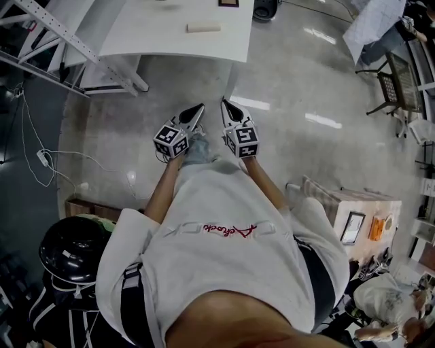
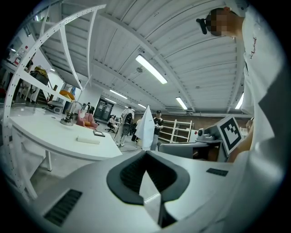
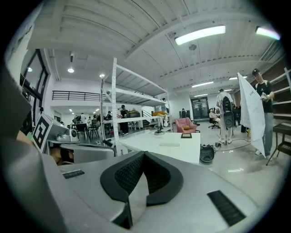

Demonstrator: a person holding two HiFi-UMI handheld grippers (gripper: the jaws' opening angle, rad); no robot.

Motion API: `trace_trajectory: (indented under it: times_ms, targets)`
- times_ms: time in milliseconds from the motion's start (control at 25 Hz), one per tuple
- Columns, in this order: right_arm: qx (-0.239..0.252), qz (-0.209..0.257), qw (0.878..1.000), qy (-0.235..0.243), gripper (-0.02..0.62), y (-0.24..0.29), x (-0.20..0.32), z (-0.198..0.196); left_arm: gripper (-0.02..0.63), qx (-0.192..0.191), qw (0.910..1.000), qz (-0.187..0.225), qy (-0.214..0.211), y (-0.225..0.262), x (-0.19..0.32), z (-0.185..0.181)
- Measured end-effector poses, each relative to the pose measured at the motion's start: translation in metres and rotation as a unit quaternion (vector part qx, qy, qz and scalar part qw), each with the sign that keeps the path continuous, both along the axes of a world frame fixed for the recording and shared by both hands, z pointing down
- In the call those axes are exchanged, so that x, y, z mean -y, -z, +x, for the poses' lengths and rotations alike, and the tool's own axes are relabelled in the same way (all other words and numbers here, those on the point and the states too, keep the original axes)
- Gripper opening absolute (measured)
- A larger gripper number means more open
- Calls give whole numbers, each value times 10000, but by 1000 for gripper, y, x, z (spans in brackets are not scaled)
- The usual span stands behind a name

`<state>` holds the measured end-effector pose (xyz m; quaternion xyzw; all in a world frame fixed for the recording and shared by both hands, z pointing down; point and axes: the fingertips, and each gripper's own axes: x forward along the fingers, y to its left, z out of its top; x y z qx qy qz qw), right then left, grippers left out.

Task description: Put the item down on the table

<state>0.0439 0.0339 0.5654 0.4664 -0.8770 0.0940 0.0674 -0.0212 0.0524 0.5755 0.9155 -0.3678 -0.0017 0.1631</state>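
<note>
**Both grippers clenched and empty, pale block lying on the table ahead**

Taking the pale block point(image 1: 204, 28) as the likely task item: lying flat on the white table point(image 1: 156, 37), touching nothing else. Judging the put-down as already done, or no item ever in hand; cannot tell which. Sitting a little beyond it, a dark framed slab point(image 1: 228, 3), apart from the block.

Holding the left gripper point(image 1: 201, 107) and right gripper point(image 1: 224, 102) side by side, close in front of the white shirt point(image 1: 217, 224), over bare grey floor point(image 1: 292, 136), tips aiming toward the table. Probably keeping them tucked in like this because of standing back from the table with nothing to grip.

Showing jaws pressed tip to tip in both gripper views, with nothing between the pads and only the small notch behind the tips open.

Leaving the block well apart from both sets of jaws: ahead and to the left of the jaw line in the left gripper view, ahead and slightly right in the right gripper view. Needing no release from here, by this reading.
</note>
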Motion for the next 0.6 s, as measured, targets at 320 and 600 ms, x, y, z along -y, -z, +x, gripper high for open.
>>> trace_trajectory:
  times_ms: [320,600]
  targets:
    - [-23,-56,9999,-86,5,-5,-9,18,18,28,9999,55,-90,3,-9,15]
    - [2,-54,10000,-76,5,-1,-12,24,18,18,9999,39,-120,5,-15,24]
